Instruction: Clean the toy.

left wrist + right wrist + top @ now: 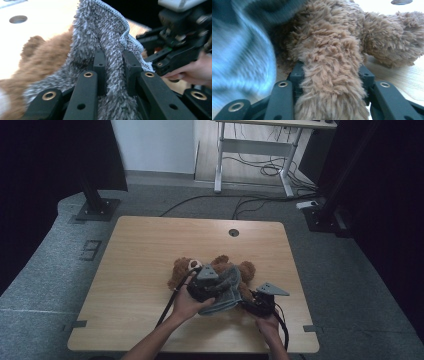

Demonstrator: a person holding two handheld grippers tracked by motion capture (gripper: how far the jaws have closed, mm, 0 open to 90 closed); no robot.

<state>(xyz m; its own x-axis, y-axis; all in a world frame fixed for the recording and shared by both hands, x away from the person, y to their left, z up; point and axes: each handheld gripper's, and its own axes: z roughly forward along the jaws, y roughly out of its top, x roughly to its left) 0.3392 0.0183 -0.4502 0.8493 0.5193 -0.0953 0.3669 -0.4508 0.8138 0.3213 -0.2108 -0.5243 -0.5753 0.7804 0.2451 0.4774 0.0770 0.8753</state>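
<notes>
A brown teddy bear (pixel 186 268) lies on the wooden table (pixel 140 250), near its front middle. A grey fuzzy cloth (pixel 229 287) is draped over the bear's body. My left gripper (pixel 206 289) sits over the bear and is shut on a fold of the cloth (pixel 110 45), pinched between its pads. My right gripper (pixel 256 304) is at the bear's right side, low by the table. In the right gripper view a furry brown limb (pixel 329 62) of the bear fills the gap, with both pads pressed against it. The cloth (pixel 239 55) is a blur at the left there.
A round cable hole (pixel 233 232) is in the table's far edge. A white desk frame (pixel 260 150) and floor cables (pixel 250 200) lie beyond. Dark stand bases (pixel 97 210) flank the far corners. The other hand's gripper (pixel 175 50) is close at the right in the left gripper view.
</notes>
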